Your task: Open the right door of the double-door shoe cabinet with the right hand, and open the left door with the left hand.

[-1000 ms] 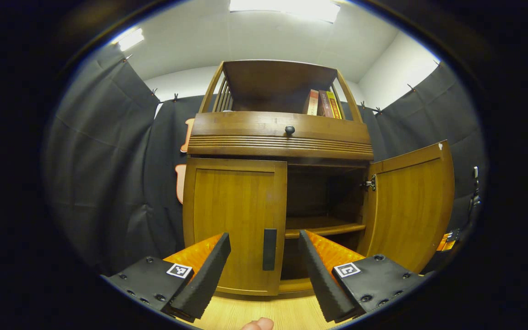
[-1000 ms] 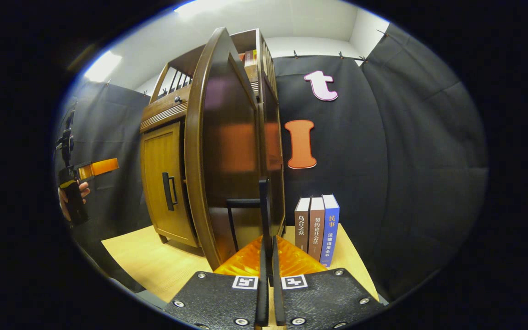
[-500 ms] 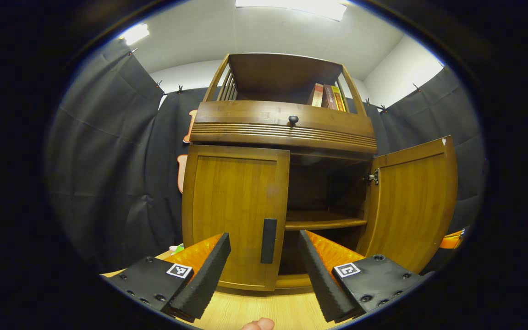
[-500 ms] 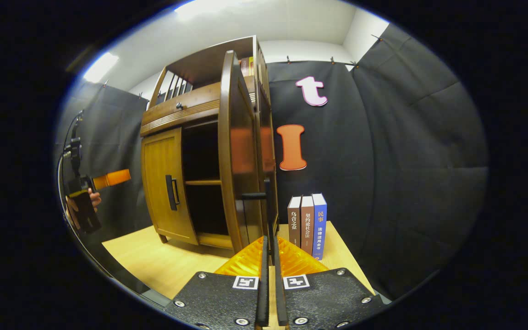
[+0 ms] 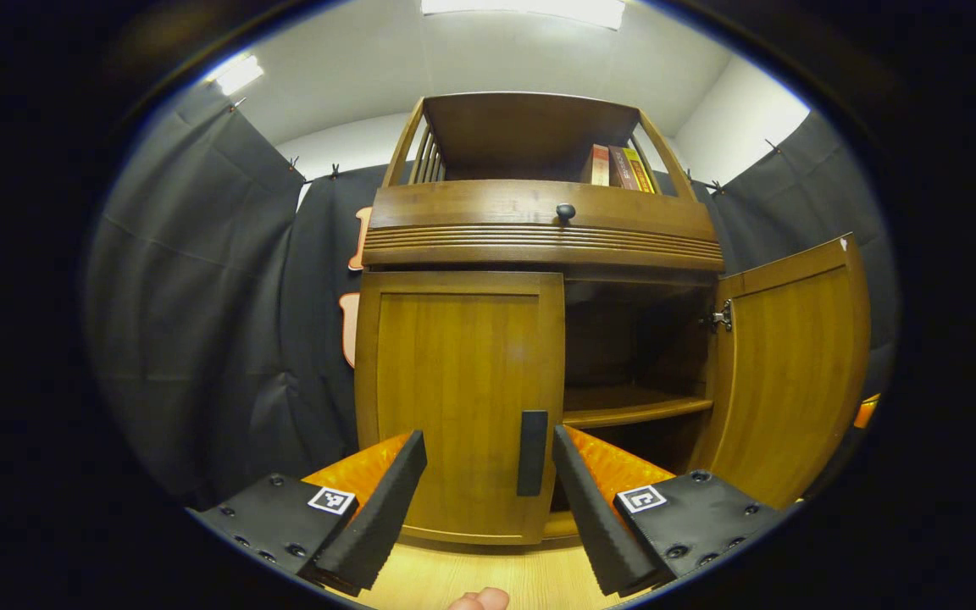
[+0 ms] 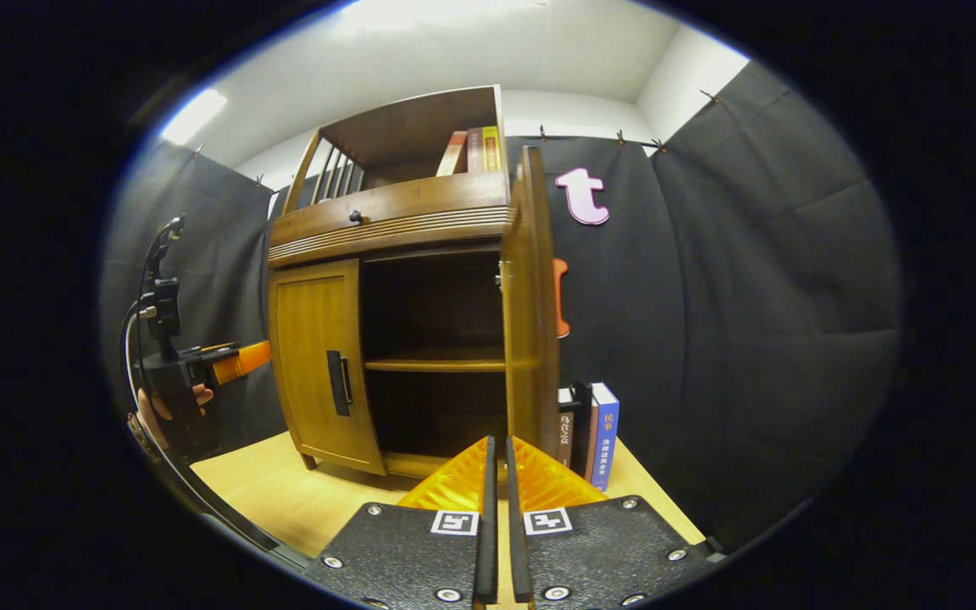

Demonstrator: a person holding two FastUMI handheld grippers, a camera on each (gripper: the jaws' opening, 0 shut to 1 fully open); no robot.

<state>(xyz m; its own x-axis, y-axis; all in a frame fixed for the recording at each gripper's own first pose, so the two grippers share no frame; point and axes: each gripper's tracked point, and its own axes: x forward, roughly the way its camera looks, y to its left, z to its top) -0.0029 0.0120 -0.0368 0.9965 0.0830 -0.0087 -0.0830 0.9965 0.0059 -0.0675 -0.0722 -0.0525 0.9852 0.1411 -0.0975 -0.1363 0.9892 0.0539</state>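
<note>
before the left door (image 5: 463, 398), left hand-held gripper (image 5: 488, 500) spread wide to straddle its handle (image 5: 532, 453) (right door (image 5: 793, 364) already swung open), right hand-held gripper (image 6: 497, 517) pressed together, empty.

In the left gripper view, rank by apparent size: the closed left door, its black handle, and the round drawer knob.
Largest to smallest as they appear:
1. closed left door
2. black handle
3. round drawer knob
The knob sits higher and perhaps slightly farther back, but the gaps are too wide to change the order.
</note>
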